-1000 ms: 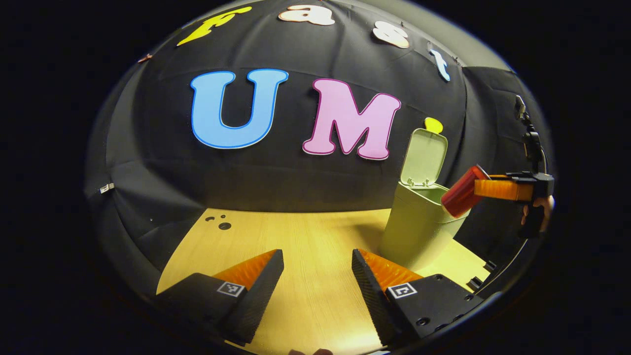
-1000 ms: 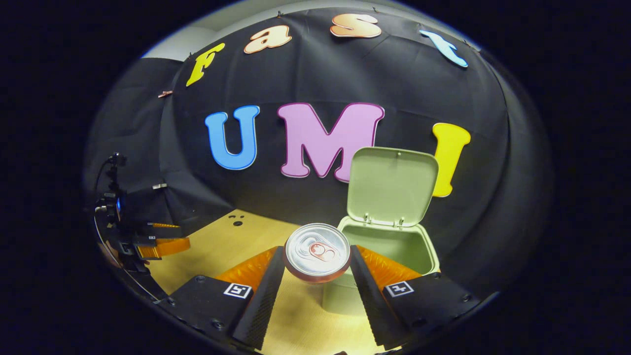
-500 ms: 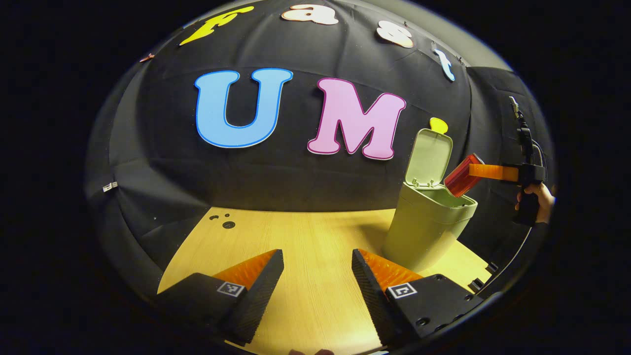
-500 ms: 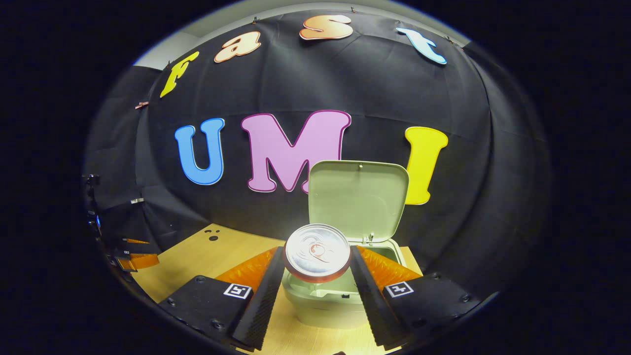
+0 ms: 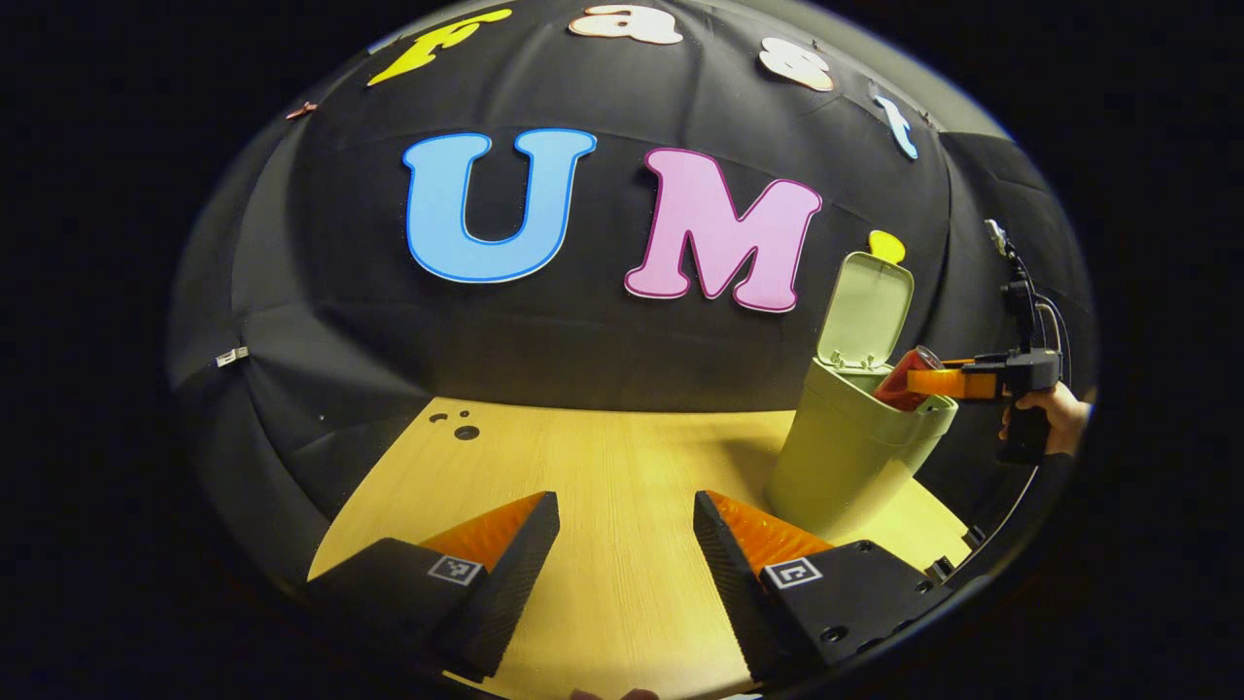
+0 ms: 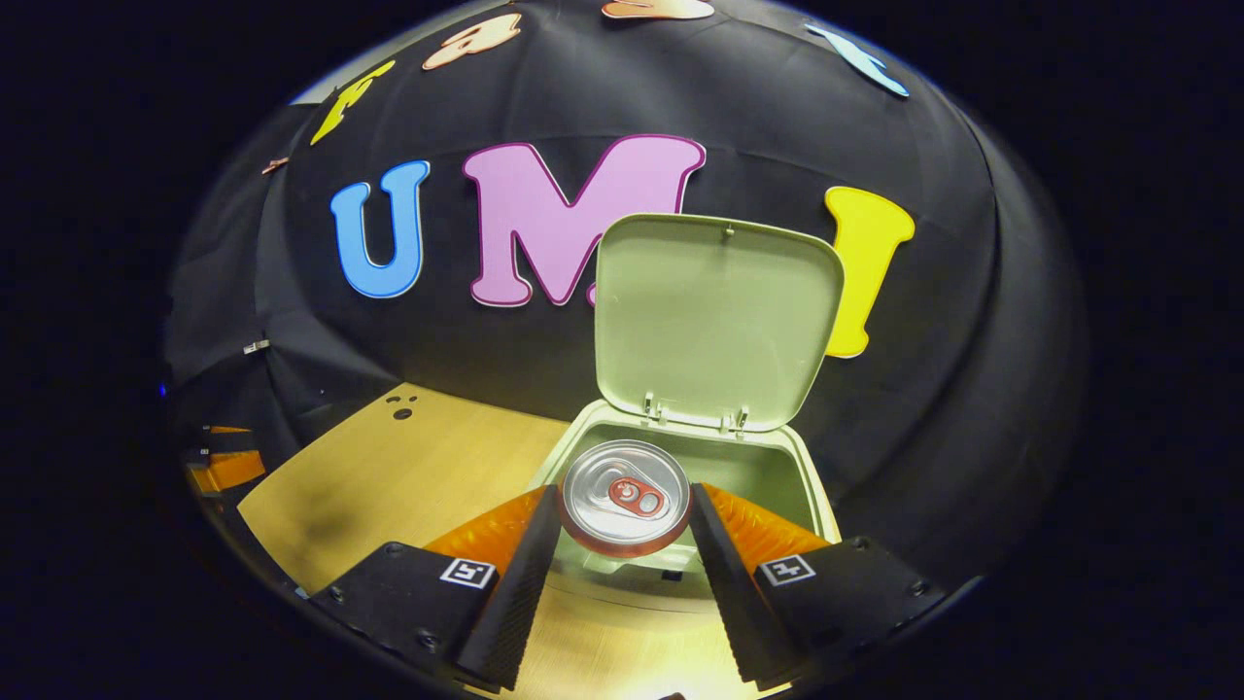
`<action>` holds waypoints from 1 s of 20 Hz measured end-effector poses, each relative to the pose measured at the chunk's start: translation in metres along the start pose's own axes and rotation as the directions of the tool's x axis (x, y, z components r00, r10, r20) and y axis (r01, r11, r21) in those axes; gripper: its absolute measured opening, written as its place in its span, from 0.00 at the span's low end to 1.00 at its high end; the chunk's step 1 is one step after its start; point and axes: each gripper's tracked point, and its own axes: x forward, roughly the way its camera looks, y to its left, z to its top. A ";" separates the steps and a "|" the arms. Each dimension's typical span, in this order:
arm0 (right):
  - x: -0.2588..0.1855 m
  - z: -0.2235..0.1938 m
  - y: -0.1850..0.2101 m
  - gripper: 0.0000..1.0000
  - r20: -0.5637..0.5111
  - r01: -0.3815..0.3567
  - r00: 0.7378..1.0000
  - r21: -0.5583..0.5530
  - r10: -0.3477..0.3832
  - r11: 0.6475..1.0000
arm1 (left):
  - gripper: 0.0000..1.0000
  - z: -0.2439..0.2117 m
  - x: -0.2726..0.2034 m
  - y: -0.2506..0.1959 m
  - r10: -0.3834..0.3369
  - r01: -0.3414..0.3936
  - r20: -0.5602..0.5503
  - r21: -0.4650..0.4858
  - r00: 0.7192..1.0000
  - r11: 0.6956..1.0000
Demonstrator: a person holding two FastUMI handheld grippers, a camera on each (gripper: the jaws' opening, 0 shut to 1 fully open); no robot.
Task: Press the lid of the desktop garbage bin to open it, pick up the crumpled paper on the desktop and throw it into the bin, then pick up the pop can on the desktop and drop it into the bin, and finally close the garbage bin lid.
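Note:
The pale green bin (image 6: 807,486) stands with its lid (image 6: 714,321) swung up. My right gripper (image 6: 625,530) is shut on the red pop can (image 6: 627,496), whose silver top faces the camera, over the bin's mouth. In the left gripper view the bin (image 5: 855,457) is at the right, its lid (image 5: 868,311) upright, and the can (image 5: 896,379) tilts down into its opening, held by the right gripper (image 5: 923,381) in a hand (image 5: 1054,413). My left gripper (image 5: 625,544) hovers open over the wooden table (image 5: 603,467) with nothing between its fingers.
The black cloth wall rises close behind the table. A few small dark holes (image 5: 457,428) mark the table's far left corner. The left gripper (image 6: 224,467) sits at the left edge of the right gripper view, low by the table.
My right gripper has carried the can from beside the bin's rim to over its mouth, then lowered it partly inside. The left gripper has barely shifted.

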 end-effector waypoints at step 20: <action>0.016 -0.004 -0.006 0.84 -0.015 -0.088 0.996 0.062 0.089 0.994 | 0.90 -0.008 -0.003 -0.023 0.100 -0.101 -0.016 -0.043 0.995 0.994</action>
